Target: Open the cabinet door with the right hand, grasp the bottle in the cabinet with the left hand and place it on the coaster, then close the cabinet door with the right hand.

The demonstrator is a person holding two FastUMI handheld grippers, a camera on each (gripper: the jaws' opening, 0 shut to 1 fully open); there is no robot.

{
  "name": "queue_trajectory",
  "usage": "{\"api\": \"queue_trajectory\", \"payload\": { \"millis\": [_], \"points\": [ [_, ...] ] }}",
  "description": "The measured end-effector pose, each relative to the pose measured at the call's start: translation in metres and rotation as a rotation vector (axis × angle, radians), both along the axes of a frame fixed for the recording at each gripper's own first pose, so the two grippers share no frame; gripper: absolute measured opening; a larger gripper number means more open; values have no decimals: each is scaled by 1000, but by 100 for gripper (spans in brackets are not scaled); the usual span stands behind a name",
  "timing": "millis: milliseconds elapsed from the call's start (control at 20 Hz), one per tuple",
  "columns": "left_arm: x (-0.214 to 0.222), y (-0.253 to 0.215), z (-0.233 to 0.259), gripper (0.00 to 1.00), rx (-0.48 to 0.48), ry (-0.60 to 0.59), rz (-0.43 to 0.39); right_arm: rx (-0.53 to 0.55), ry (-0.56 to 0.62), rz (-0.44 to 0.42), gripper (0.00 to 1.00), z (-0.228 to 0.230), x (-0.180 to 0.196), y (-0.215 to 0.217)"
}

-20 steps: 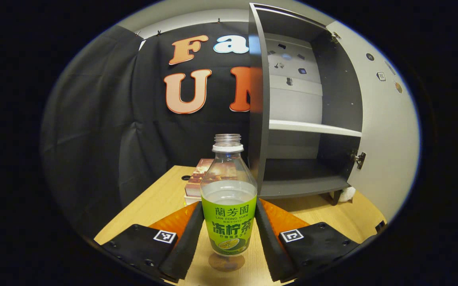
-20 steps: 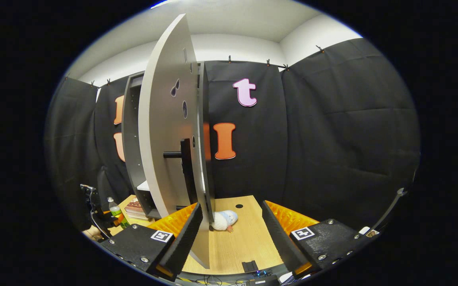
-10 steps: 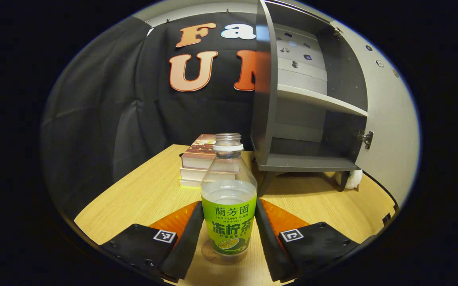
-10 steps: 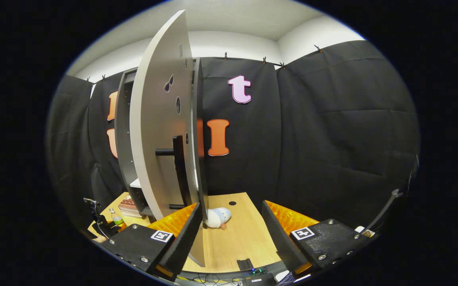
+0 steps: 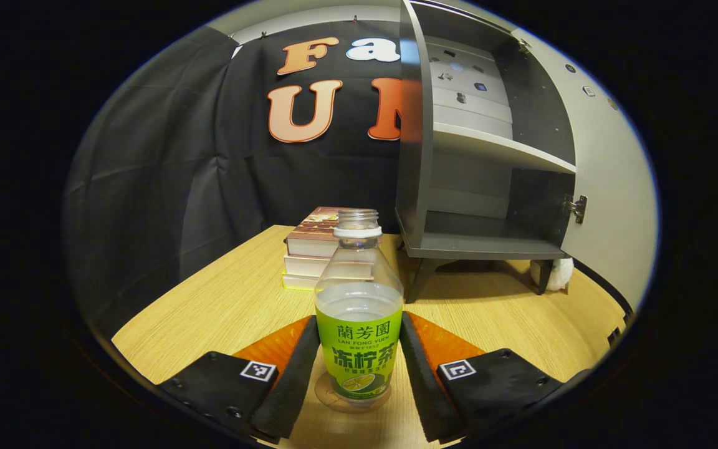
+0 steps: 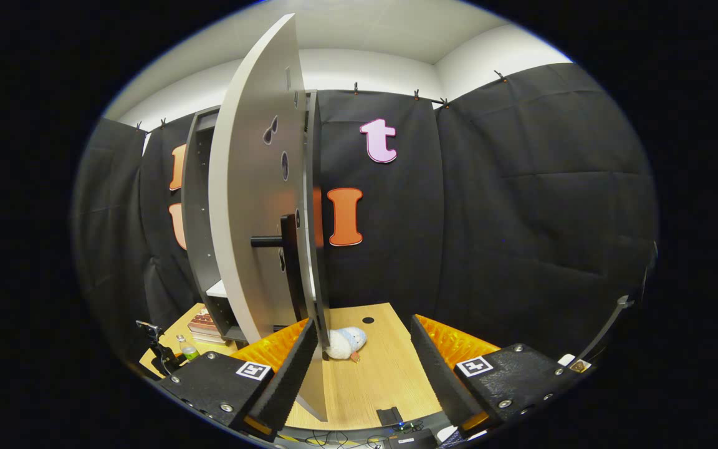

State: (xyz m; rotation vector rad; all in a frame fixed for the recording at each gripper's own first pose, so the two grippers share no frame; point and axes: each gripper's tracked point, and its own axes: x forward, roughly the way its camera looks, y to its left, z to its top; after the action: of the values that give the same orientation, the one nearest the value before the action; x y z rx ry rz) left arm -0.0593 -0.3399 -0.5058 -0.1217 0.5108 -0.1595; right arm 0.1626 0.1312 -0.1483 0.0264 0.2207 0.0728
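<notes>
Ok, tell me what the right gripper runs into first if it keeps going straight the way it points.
Likely the open cabinet door: its lower edge sits against the right gripper's left finger. Dead centre, the tabletop looks free up to the plush toy, though depth is unclear.

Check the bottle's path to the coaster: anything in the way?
Nothing visible does. The bottle sits between the left gripper fingers, directly over the coaster, whose rim shows under its base. The books and cabinet stand farther back.

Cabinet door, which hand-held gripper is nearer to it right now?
Right. The right hand-held gripper is open by the cabinet door edge; the left hand-held gripper holds the bottle farther off.
</notes>
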Motion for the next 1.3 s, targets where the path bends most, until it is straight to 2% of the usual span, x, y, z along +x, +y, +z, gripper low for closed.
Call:
{"api": "queue_trajectory", "payload": {
  "millis": [500,600,650,700,750,1000,1050,1150,1200,1250,1300],
  "points": [
    [-10,-4,4,85,43,9,-34,2,9,54,93,-5,0,21],
    [-13,-6,5,91,52,9,-43,2,11,63,93,-7,1,24],
    [-14,-7,6,98,54,11,-48,-1,10,60,93,-6,2,24],
    [-15,-7,7,97,56,11,-50,-1,10,58,92,-7,3,24],
    [-15,-7,9,98,53,8,-51,2,11,57,99,-8,4,24],
    [-12,-8,25,96,36,-9,-45,14,16,86,98,-8,3,32],
    [-12,-8,28,96,29,-8,-42,12,15,94,89,-9,3,35],
    [-14,-6,33,97,18,-3,-38,7,8,116,88,-7,3,42],
    [-18,-5,36,98,15,-3,-37,15,12,131,96,-8,4,47],
    [-20,-2,40,97,21,-3,-35,25,16,149,96,-9,4,54],
    [-22,-1,46,97,19,-15,-37,34,17,169,87,-10,3,60]
  ]
}}
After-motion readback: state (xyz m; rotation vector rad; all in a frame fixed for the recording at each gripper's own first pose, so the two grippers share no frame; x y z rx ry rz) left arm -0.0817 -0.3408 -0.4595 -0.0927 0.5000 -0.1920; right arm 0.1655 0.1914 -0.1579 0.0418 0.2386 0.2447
